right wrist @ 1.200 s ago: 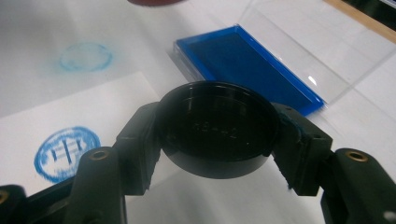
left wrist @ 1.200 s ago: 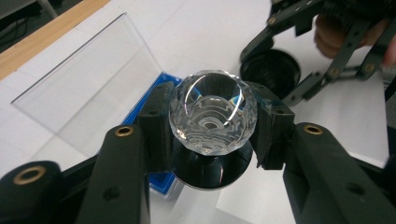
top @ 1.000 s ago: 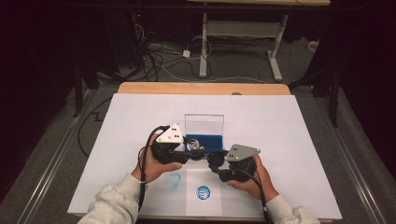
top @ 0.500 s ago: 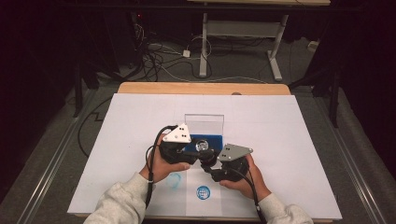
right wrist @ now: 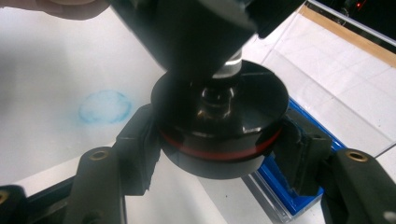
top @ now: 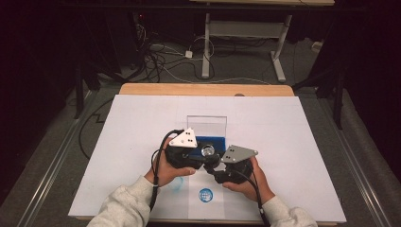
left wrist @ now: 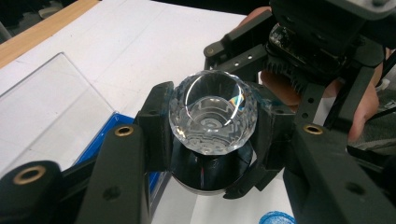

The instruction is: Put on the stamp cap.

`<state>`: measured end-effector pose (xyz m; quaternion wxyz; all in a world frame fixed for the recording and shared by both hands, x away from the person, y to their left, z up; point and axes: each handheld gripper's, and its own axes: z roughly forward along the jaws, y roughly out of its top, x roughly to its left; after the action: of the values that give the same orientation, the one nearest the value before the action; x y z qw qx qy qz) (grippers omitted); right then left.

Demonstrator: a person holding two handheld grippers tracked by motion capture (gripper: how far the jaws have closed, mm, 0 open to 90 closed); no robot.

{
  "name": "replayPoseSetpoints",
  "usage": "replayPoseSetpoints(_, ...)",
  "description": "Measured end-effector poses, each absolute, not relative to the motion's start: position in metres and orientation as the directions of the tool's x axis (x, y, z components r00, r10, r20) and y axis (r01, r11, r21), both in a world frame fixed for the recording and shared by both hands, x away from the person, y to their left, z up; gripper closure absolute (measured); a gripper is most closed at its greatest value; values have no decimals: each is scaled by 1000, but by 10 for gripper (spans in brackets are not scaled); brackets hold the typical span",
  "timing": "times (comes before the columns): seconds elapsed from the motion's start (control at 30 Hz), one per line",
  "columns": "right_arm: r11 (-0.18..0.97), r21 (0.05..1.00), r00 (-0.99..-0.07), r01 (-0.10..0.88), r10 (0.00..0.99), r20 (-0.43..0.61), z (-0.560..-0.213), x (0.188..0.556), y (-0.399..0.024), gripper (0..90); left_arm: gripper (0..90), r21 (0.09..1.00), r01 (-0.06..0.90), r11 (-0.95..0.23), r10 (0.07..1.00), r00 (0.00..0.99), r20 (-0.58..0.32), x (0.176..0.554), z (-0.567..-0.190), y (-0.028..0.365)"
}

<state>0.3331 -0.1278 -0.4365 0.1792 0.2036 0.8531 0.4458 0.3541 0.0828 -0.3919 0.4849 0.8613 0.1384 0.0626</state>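
The clear faceted glass ball [left wrist: 213, 119] sits at the centre of the left gripper view, clamped between the pads of the left claw [left wrist: 212, 128], directly above a black round base with a red band [right wrist: 219, 128]. That base, centre frame in the right gripper view, is clamped in the right claw [right wrist: 217, 144]. In the high view both meet near the middle of the frame over the white-covered counter [top: 293, 137].

The ball looks hard, smooth and slippery, probably heavy for its size and liable to chip; holding it across its widest girth, as here, seems safest. The base looks rigid and takes a grip on its side wall.

Whether ball and base actually touch is hidden by the jaws. A blue tray with a clear lid [top: 208, 130] lies just behind, its contents out of sight. A faint blue ring [right wrist: 103, 107] marks the paper.
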Motion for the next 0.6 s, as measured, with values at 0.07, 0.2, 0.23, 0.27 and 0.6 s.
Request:
replayPoseSetpoints(0.07,523,832,-854,187,505,-126,-437,332,-127,383,545,852,182,-490,297,954,-33,355,-393,83)
replayPoseSetpoints(0.2,533,825,-852,186,506,-134,-437,332,-127,384,545,854,183,-486,299,954,-34,354,-395,82)
replayPoseSetpoints(0.23,534,824,-851,188,508,-135,-437,331,-127,384,545,855,183,-485,300,953,-34,354,-395,82)
replayPoseSetpoints(0.27,539,823,-850,181,506,-144,-437,331,-127,384,544,856,186,-482,302,953,-37,354,-396,81)
replayPoseSetpoints(0.6,536,827,-836,169,523,-168,-435,328,-128,387,545,871,197,-451,304,951,-58,353,-397,83)
